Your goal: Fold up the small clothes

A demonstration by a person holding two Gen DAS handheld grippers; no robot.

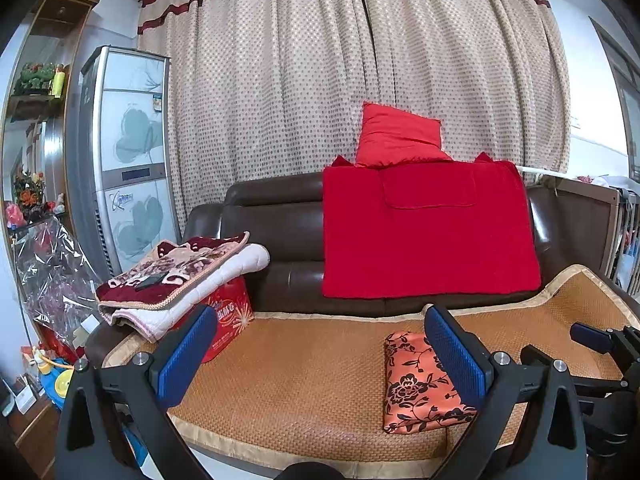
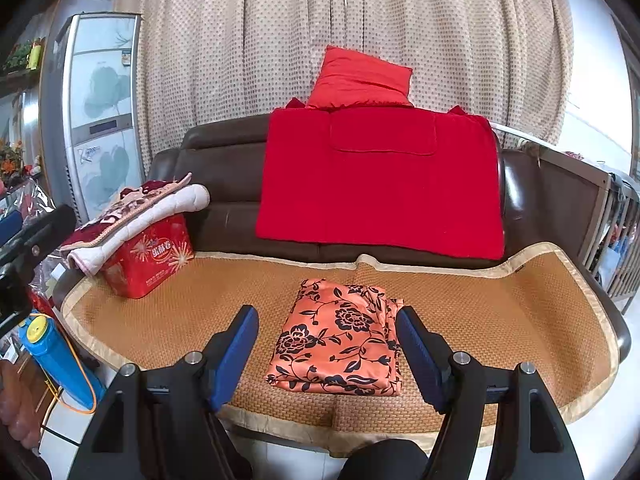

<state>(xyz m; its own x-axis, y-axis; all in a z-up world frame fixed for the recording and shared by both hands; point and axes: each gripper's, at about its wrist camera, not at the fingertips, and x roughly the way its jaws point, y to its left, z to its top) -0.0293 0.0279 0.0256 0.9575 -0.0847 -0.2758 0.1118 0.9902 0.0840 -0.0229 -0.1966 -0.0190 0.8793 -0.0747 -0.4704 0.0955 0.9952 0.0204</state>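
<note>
Lying folded on the woven mat (image 2: 520, 312) over the sofa seat: one orange floral garment (image 2: 340, 340), flat, roughly rectangular, near the mat's front edge. Two grippers in view. Right gripper (image 2: 326, 354): fingers wide, nothing held, one on each side of the garment and raised above it. Left gripper (image 1: 320, 354): fingers wide, nothing held; garment appears beside its right finger. Behind the garment: one red blanket (image 2: 380, 184) draped over the sofa back, one red pillow (image 2: 360, 80) on top. Left of the garment: one red tin (image 2: 152, 256) under one folded quilt (image 2: 136, 212).
</note>
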